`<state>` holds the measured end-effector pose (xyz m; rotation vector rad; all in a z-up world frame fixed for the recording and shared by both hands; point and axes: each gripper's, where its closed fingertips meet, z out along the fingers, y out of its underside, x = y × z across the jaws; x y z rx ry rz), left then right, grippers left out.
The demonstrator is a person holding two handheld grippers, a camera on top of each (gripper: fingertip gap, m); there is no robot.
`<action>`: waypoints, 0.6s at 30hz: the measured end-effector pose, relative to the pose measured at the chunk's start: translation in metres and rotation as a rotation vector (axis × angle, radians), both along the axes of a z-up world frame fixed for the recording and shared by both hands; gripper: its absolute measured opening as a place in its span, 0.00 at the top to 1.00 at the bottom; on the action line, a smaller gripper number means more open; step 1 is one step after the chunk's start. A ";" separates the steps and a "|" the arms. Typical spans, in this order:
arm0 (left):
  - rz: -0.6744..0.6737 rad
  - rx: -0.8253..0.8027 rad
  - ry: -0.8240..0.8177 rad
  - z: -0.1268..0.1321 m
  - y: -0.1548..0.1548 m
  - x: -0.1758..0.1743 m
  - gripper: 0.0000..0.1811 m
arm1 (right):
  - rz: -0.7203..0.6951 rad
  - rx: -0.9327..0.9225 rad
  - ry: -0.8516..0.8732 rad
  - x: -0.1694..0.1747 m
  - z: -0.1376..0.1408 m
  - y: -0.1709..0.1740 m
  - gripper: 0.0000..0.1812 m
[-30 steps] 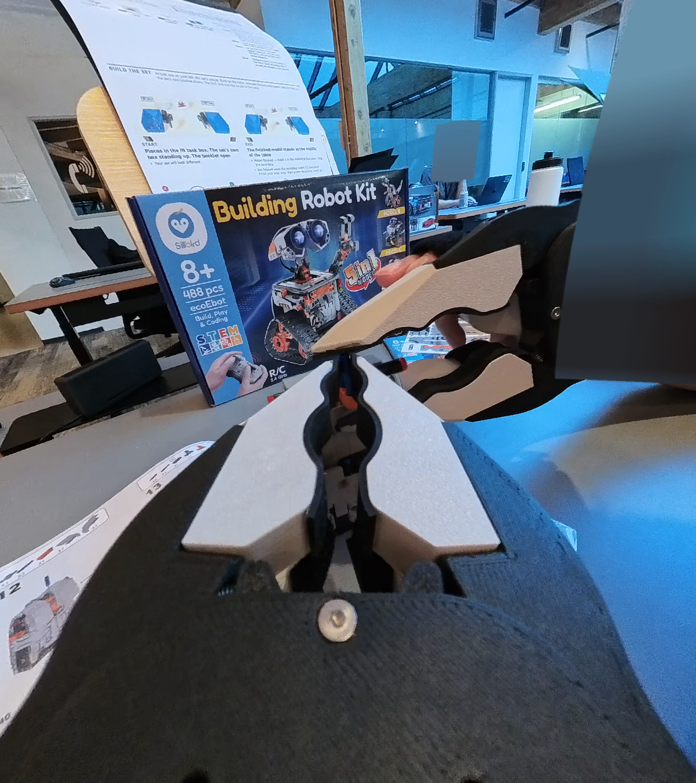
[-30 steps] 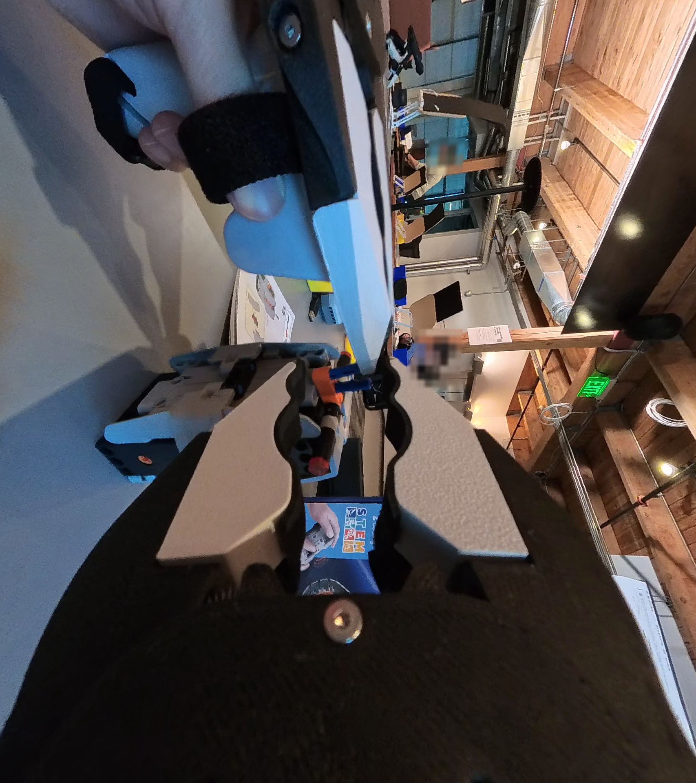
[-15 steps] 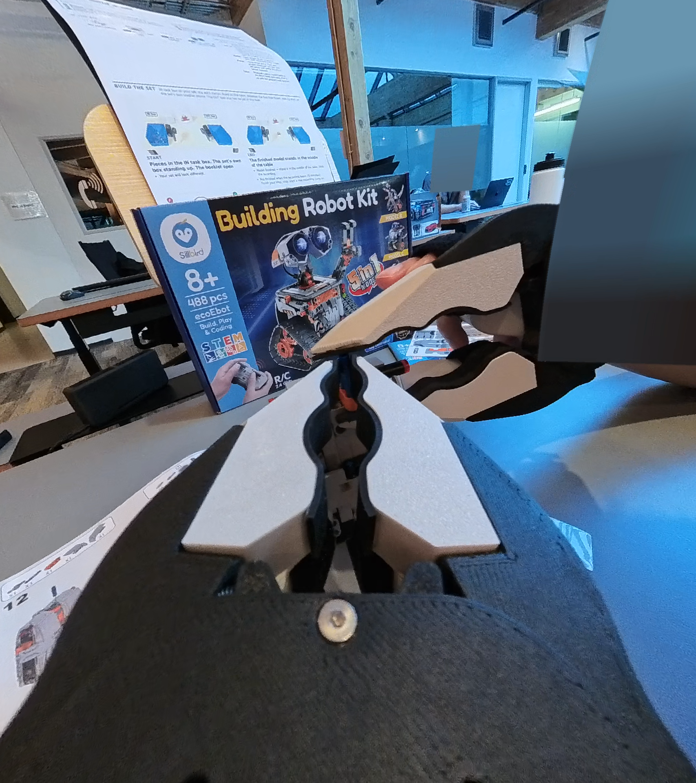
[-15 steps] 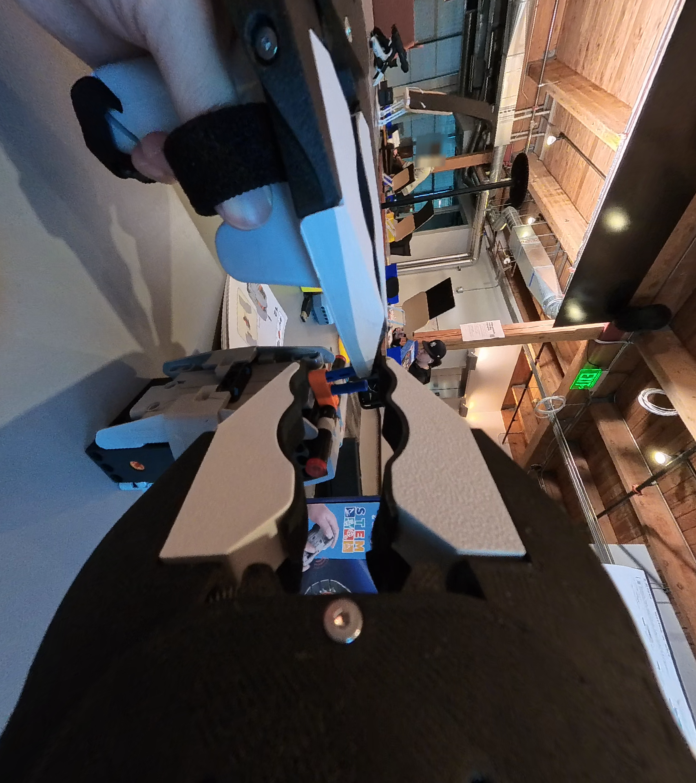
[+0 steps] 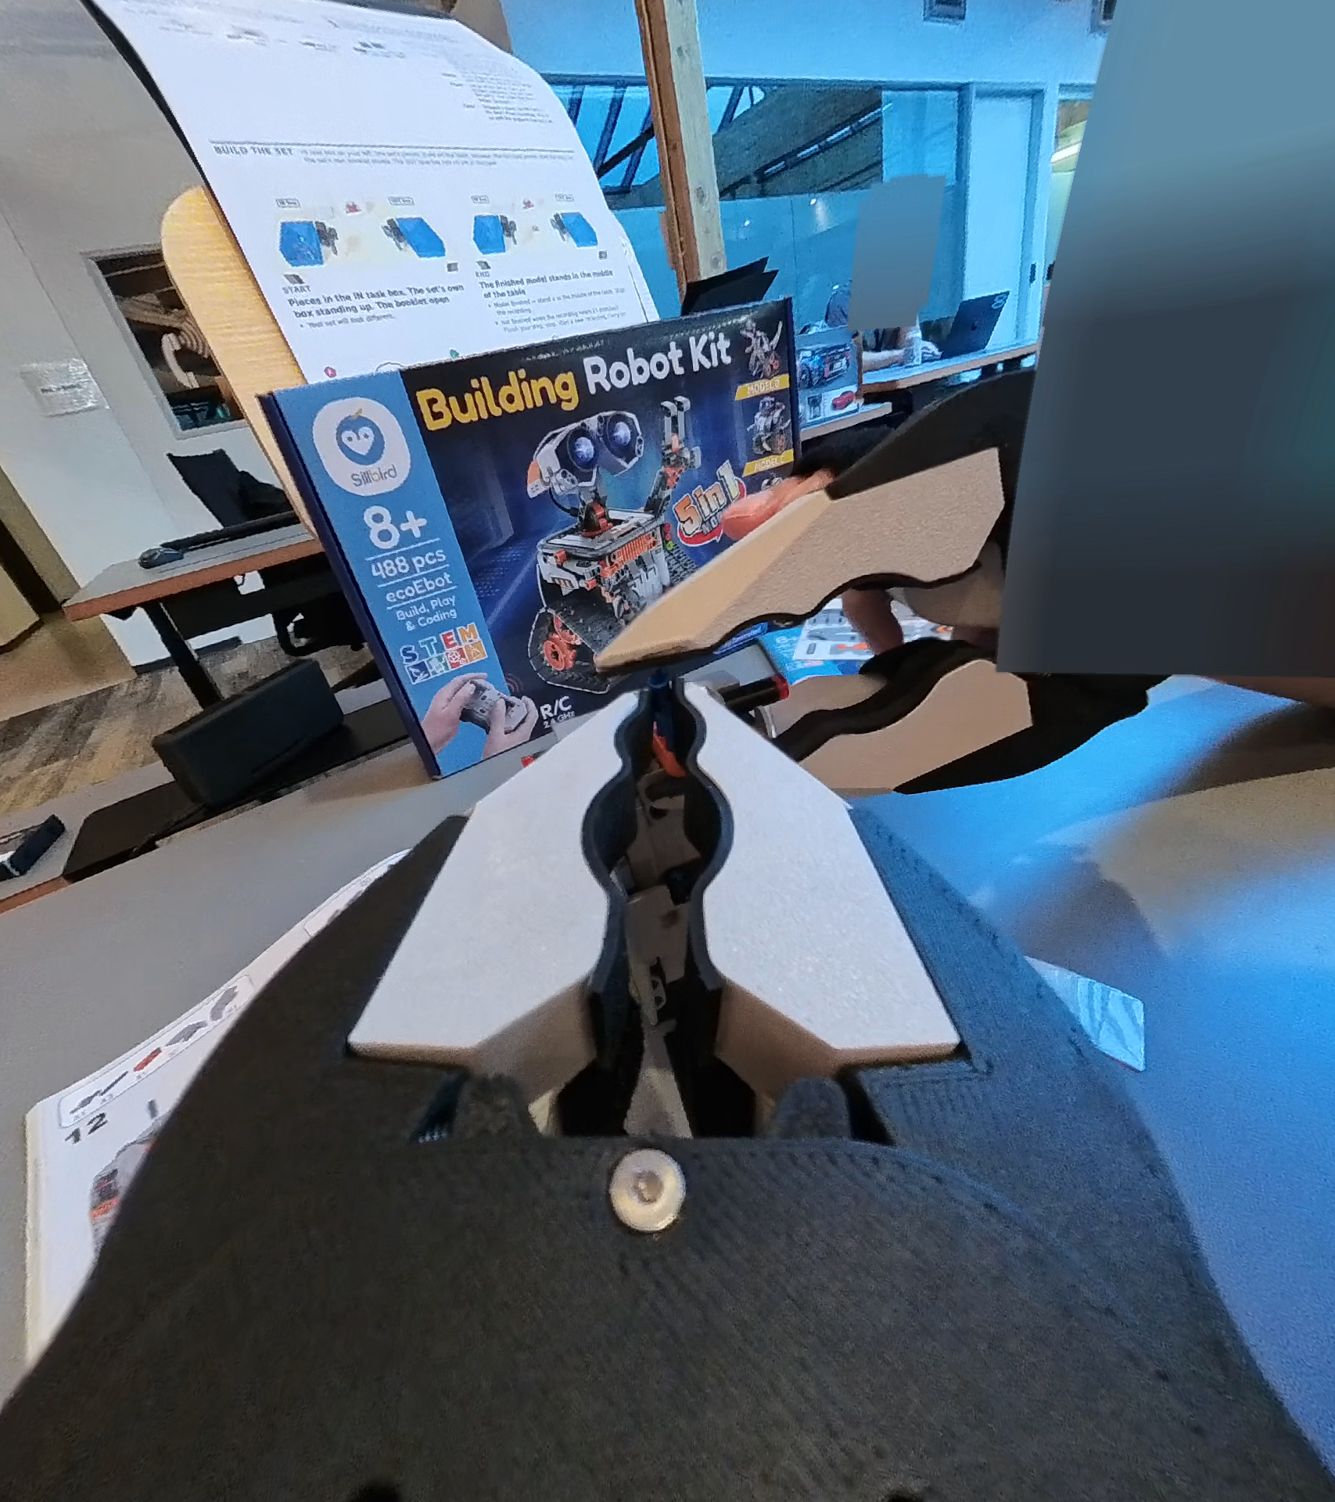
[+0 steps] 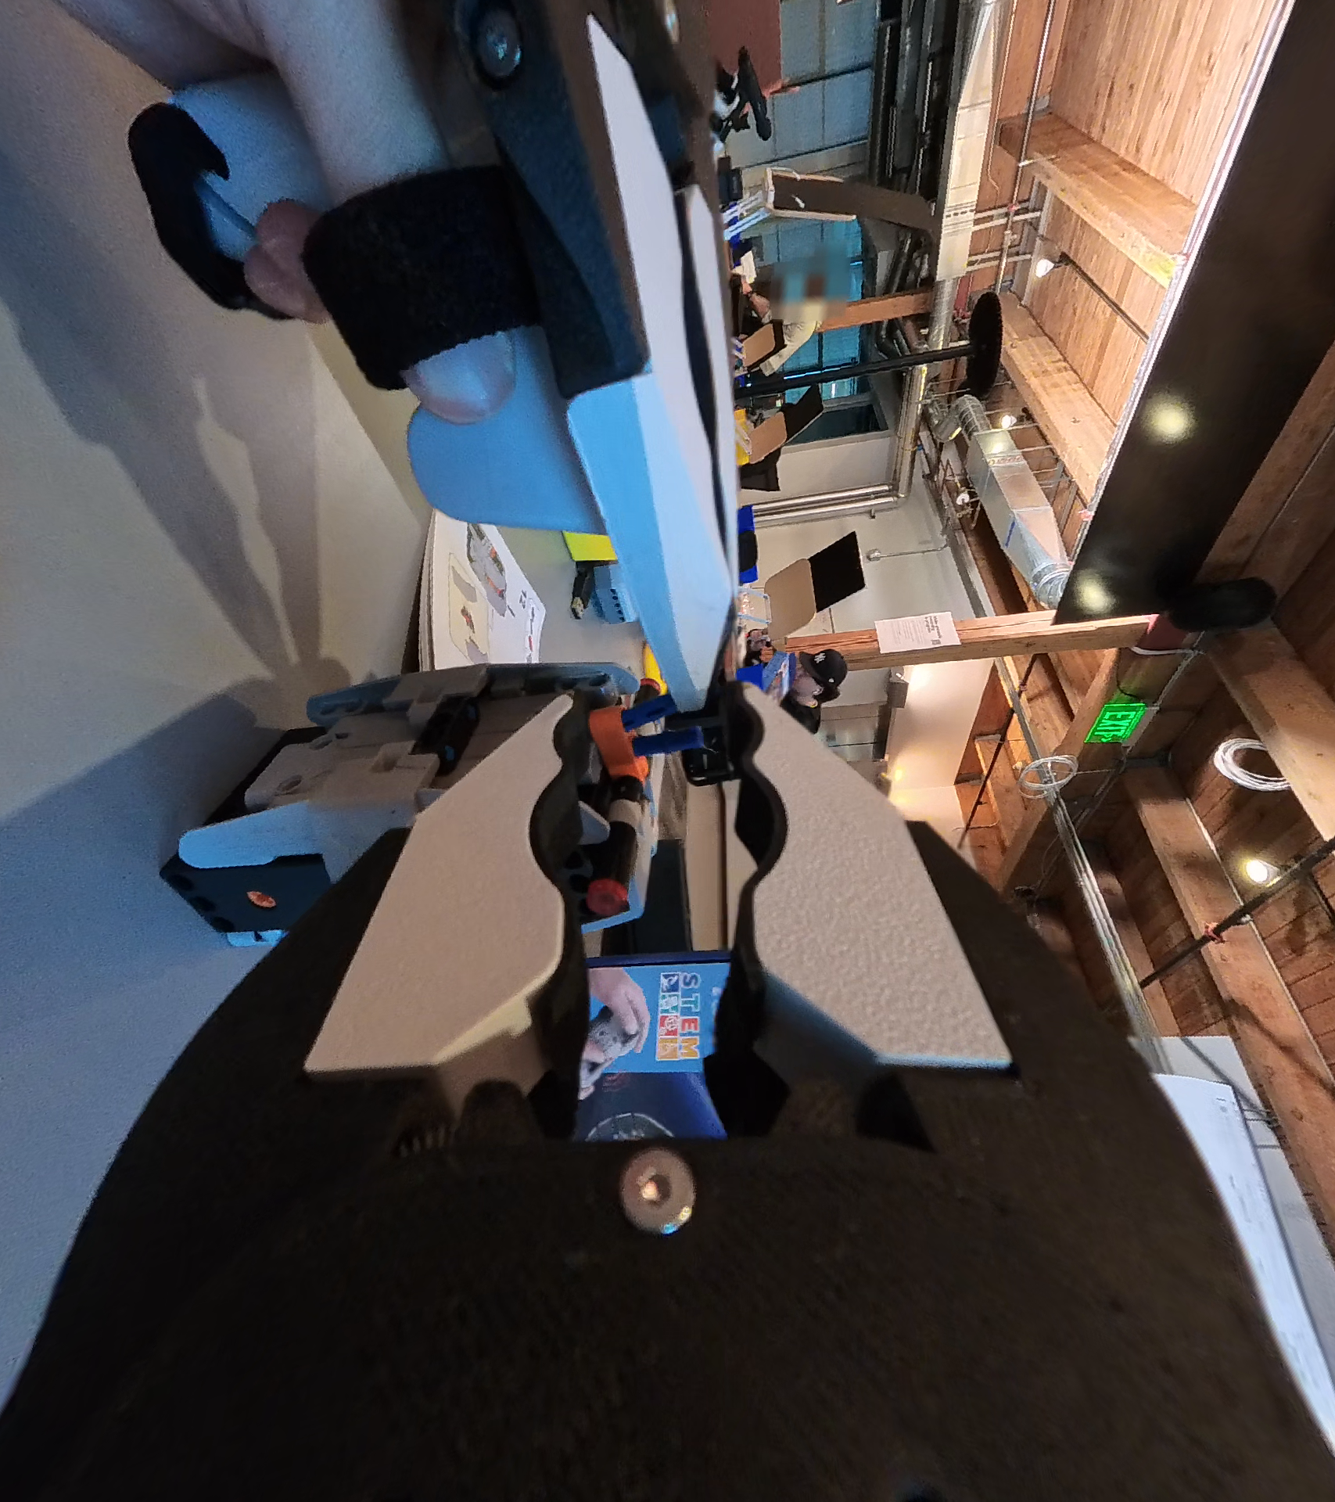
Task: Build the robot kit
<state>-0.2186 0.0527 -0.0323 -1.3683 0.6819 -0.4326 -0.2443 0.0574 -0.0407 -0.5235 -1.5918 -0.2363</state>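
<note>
Your left tool (image 5: 662, 699) is pinched narrow on a grey, black and orange brick model (image 5: 652, 886), which fills the slot between its fingers (image 5: 518, 910) right up to the tips. In the right wrist view that same model (image 6: 371, 788) juts out on the bench-ward side of your right tool (image 6: 696, 715). The right tool's jaws stand a little apart, and a small black piece (image 6: 703, 744) sits between the tips, touching the model's blue pegs (image 6: 660, 731); I can't tell whether it's gripped. The two tools meet tip to tip, the right one (image 5: 794, 585) crossing just above your left. An open instruction booklet (image 5: 71, 1138) lies on the grey bench (image 5: 119, 959) under your left tool. Farther back, the kit box (image 5: 485, 536) stands upright, with a curled printed sheet (image 5: 404, 203) behind it.
</note>
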 end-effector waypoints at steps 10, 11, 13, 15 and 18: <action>0.023 -0.077 0.066 0.000 0.004 0.001 0.99 | 0.012 0.076 -0.017 -0.001 0.002 -0.003 0.80; 0.023 -0.092 0.066 0.000 0.005 0.001 0.99 | 0.009 0.084 -0.020 -0.001 0.002 -0.003 0.80; 0.025 -0.097 0.073 -0.001 0.006 0.001 0.99 | 0.007 0.079 -0.022 -0.001 0.002 -0.002 0.80; 0.032 -0.089 0.078 -0.001 0.005 0.001 0.99 | 0.009 0.071 -0.020 -0.001 0.002 -0.002 0.80; 0.048 -0.056 0.092 -0.001 0.002 0.001 0.99 | 0.013 0.076 -0.020 -0.001 0.002 -0.004 0.80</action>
